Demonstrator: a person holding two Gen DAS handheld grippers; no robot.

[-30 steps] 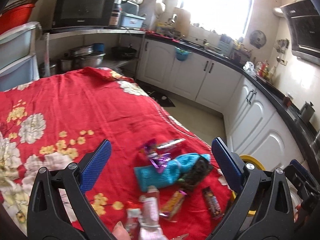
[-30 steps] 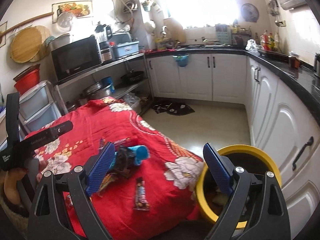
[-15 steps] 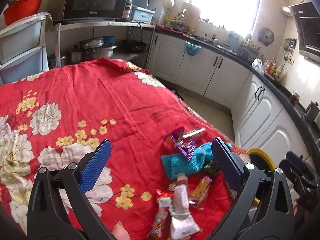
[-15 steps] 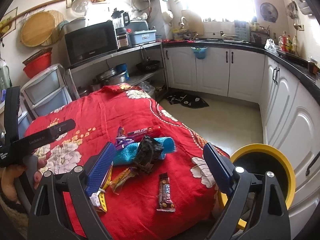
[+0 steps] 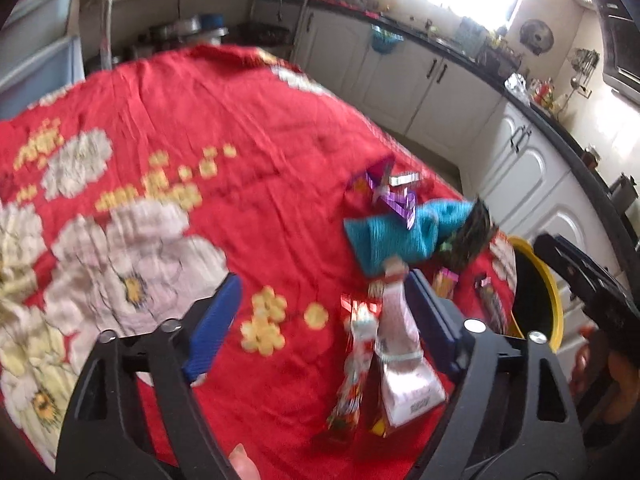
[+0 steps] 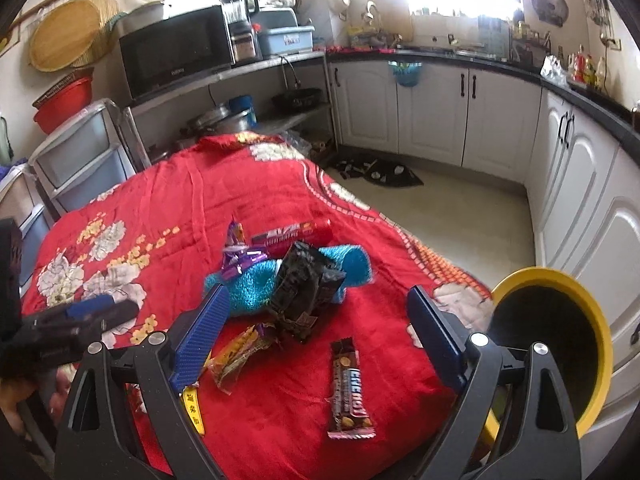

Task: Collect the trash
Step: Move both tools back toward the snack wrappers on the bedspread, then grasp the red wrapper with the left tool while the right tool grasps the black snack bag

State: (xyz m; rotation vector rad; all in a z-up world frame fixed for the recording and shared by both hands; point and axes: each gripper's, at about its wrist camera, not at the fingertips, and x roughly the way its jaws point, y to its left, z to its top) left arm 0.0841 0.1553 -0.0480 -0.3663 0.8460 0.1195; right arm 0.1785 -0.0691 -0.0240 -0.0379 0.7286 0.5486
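Note:
Trash lies heaped at the near corner of the table's red floral cloth (image 6: 168, 208). My left gripper (image 5: 324, 316) hangs low over it with its jaws closing. A pink-white packet (image 5: 400, 344) and a red wrapper (image 5: 356, 360) lie between the fingers, with no pad pressing on either. Beyond them lie a teal cloth (image 5: 392, 236), a purple foil wrapper (image 5: 392, 196) and a crumpled black bag (image 5: 468, 236). My right gripper (image 6: 320, 332) stands open above a brown energy bar (image 6: 350, 392), just short of the black bag (image 6: 304, 284). An orange wrapper (image 6: 240, 352) lies by its left finger.
A yellow-rimmed bin (image 6: 560, 340) stands on the floor off the table's right corner. White cabinets (image 6: 432, 120) under a dark counter line the back and right walls. A microwave (image 6: 176, 52) sits on a shelf behind the table, with plastic drawers (image 6: 80, 160) at left. A dark mat (image 6: 380, 172) lies on the floor.
Both grippers have come down and closer to the trash heap. The left gripper's jaws have narrowed, and the pink-white packet now lies between them. The right gripper's jaws stay as wide as before.

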